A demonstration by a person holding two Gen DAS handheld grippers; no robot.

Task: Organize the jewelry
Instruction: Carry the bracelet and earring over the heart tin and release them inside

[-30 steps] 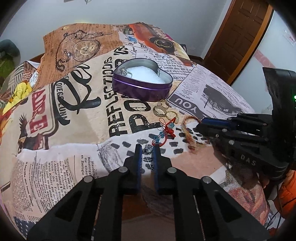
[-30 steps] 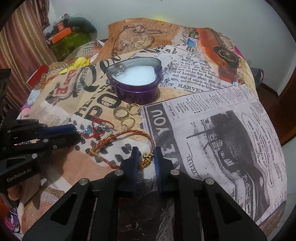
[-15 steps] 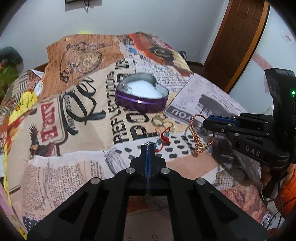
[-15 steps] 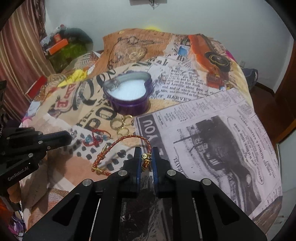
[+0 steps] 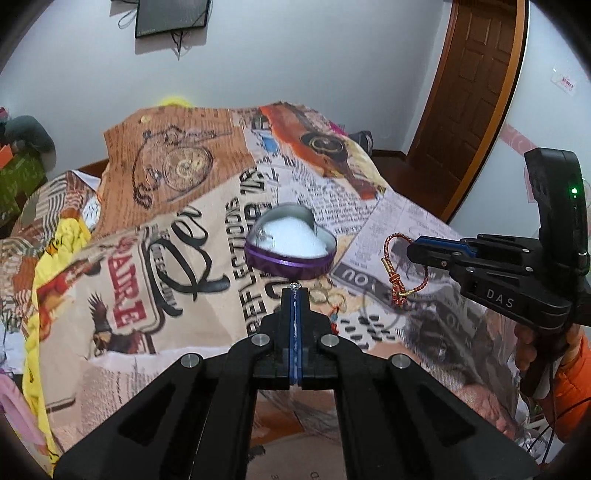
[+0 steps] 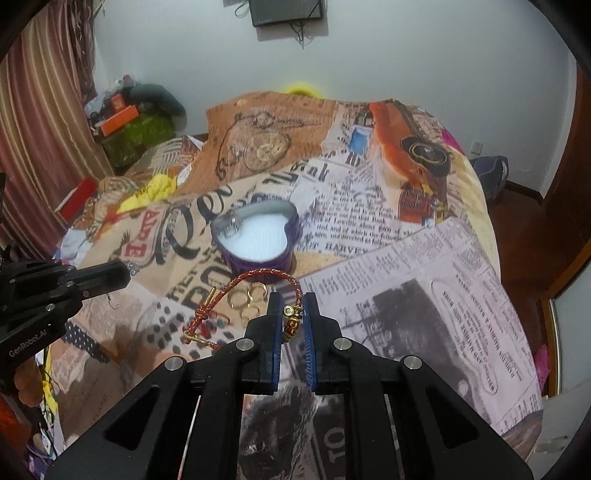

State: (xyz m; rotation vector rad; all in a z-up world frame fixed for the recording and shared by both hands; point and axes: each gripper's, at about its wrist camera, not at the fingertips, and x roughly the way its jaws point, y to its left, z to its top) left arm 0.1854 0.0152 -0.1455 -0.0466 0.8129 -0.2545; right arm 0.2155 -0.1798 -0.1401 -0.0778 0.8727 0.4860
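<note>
A purple heart-shaped tin (image 5: 291,254) with white lining sits on the printed bedspread; it also shows in the right wrist view (image 6: 258,240), with a small silver piece inside at its left. My left gripper (image 5: 294,291) is shut on a small crystal-tipped earring (image 5: 294,285), held above the bed in front of the tin. My right gripper (image 6: 292,314) is shut on the gold clasp of a red-and-gold braided bracelet (image 6: 236,295), which hangs lifted; it also shows in the left wrist view (image 5: 397,273). Gold rings (image 6: 251,295) and a red beaded piece (image 5: 334,314) lie below the tin.
The bedspread (image 6: 406,266) with newspaper print covers the whole work surface. Boxes and clutter (image 6: 125,122) sit at the far left by a curtain. A wooden door (image 5: 469,99) stands at the right. A dark frame (image 6: 286,11) hangs on the wall.
Both grippers have closed on their pieces and lifted them off the bedspread. The bracelet now hangs from the right gripper, the earring sits in the left jaws.
</note>
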